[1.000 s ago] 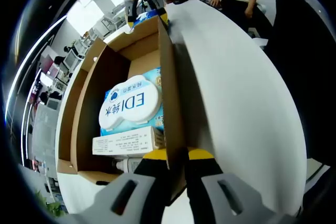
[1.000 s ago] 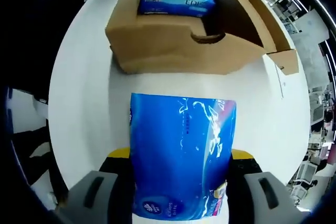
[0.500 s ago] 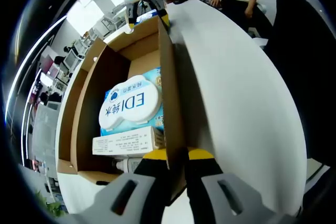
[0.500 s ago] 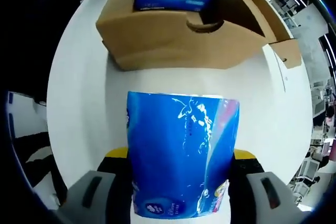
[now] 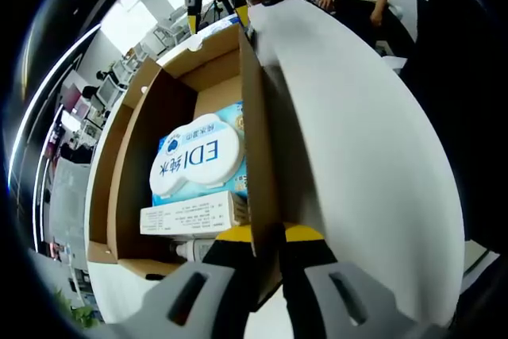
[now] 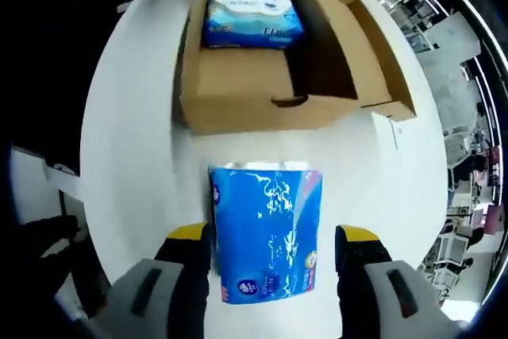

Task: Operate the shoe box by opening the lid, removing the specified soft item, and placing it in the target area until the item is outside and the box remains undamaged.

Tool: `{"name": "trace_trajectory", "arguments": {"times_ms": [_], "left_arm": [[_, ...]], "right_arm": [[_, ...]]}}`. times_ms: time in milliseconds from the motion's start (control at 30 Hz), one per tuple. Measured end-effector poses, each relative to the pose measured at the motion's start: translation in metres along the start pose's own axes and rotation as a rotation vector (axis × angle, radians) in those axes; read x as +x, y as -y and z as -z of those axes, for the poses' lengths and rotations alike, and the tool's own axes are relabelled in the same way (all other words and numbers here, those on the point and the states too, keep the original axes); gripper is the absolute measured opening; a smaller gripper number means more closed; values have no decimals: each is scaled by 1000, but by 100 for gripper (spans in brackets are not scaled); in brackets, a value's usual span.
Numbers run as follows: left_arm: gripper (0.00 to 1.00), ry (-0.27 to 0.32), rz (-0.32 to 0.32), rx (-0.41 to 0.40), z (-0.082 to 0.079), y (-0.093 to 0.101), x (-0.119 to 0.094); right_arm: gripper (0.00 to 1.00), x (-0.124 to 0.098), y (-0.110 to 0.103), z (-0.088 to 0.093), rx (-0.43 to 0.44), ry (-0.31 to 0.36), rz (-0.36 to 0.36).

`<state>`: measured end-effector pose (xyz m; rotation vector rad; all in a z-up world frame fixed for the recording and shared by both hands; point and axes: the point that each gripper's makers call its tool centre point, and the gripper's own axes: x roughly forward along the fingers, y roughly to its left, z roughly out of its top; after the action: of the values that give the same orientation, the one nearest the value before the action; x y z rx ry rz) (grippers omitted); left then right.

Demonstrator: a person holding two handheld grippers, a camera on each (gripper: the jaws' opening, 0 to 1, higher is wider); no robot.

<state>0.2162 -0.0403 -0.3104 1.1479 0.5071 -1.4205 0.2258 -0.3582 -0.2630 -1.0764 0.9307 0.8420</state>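
Your left gripper (image 5: 266,232) is clenched on the box (image 5: 252,140) side wall; hold it steady without crushing the cardboard. The wipes pack (image 5: 198,160) and a small carton (image 5: 190,213) lie inside the box. Your right gripper (image 6: 274,245) looks released, jaws spread either side of the blue pack (image 6: 266,232), which lies on the table (image 6: 135,164) just beside the box's (image 6: 262,109) end wall, outside it. Lift the right gripper straight off so the jaws don't drag the pack, and clear the box edge.
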Motion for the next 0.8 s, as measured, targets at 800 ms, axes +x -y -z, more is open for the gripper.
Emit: {"name": "trace_trajectory", "arguments": {"times_ms": [800], "left_arm": [[10, -14, -11, 8, 2, 0, 0]], "right_arm": [[64, -57, 0, -137, 442, 258, 121]]}}
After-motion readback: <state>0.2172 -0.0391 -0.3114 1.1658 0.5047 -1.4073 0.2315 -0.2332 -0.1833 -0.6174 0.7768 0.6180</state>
